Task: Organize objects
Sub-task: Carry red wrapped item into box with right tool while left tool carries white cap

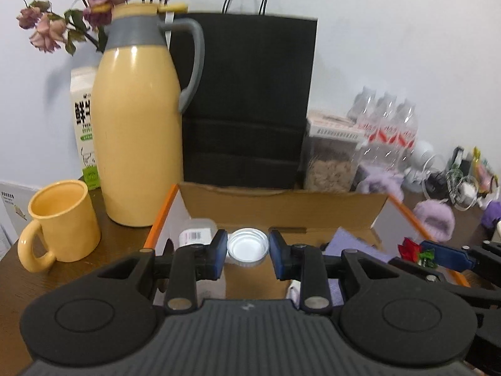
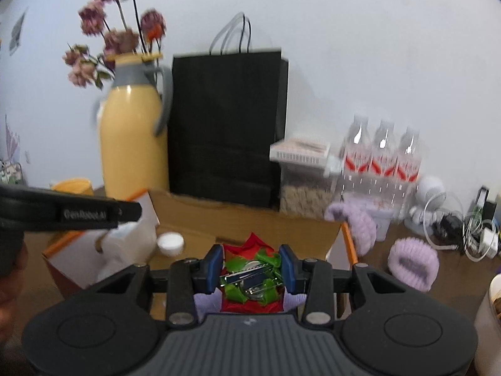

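Observation:
An open cardboard box (image 1: 281, 206) with orange edges stands in front of me on the wooden table. My left gripper (image 1: 248, 248) is shut on a round white lid (image 1: 248, 246), held above the box interior. My right gripper (image 2: 250, 269) is shut on a red fabric flower with green leaves and a metal clip (image 2: 250, 274), also held above the box (image 2: 244, 219). The flower and the right gripper's blue fingertip show at the right of the left wrist view (image 1: 413, 249). The lid also shows in the right wrist view (image 2: 170, 242). Purple cloth (image 1: 353, 244) lies in the box.
A yellow thermos jug (image 1: 137, 131), yellow mug (image 1: 59, 219) and milk carton (image 1: 84, 125) stand left of the box. A black paper bag (image 1: 250, 103) stands behind it. A food container (image 1: 332, 153), water bottles (image 1: 388, 125), purple fuzzy items (image 2: 413, 263) and cables (image 2: 469, 232) lie to the right.

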The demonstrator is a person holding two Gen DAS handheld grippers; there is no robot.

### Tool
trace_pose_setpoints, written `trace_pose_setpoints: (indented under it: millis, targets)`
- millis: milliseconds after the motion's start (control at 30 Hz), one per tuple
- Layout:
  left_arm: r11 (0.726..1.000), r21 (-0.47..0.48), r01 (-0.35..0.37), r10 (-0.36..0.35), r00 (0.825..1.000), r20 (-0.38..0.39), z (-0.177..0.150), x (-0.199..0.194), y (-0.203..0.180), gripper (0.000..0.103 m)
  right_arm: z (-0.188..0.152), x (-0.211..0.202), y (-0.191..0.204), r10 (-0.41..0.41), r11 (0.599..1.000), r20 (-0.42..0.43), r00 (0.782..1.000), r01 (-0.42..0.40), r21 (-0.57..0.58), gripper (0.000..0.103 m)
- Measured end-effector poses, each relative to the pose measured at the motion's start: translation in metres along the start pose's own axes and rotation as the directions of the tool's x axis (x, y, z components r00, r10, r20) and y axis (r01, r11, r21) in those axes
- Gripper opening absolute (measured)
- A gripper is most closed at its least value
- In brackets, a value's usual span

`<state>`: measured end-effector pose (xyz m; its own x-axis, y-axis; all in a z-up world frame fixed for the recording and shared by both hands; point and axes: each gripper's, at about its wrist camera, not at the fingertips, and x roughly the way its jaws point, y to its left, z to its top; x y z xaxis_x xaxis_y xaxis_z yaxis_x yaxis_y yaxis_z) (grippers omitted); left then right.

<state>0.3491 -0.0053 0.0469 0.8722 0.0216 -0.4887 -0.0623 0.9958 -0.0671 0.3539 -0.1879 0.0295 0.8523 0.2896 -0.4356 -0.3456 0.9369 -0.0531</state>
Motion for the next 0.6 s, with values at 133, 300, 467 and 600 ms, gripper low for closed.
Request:
trace_pose_setpoints:
  millis: [133, 300, 467, 600]
  targets:
    - [1.0, 0.019, -0.007, 0.008, 0.999, -0.034, -0.005, 0.011, 0.001, 0.039, -0.007, 0.013, -0.001, -0.009, 1.0, -0.044, 0.999, 0.009, 0.003, 0.04]
    - [0.999, 0.031, -0.043, 0.042, 0.999, 0.029, -0.008, 0.004, -0.002, 0.103, -0.01, 0.012, 0.001, -0.034, 0.999, -0.051, 0.998, 0.034, 0.0, 0.102]
    - [0.998, 0.019, -0.06, 0.059, 0.998, 0.023, -0.006, 0.003, -0.002, 0.103, -0.009, 0.007, 0.003, -0.034, 0.999, -0.045, 0.998, 0.034, -0.002, 0.103]
    - [0.998, 0.014, -0.067, 0.067, 0.997, 0.024, -0.003, 0.001, -0.001, 0.103, -0.007, 0.004, 0.004, -0.038, 0.999, -0.037, 0.999, 0.038, -0.003, 0.103]
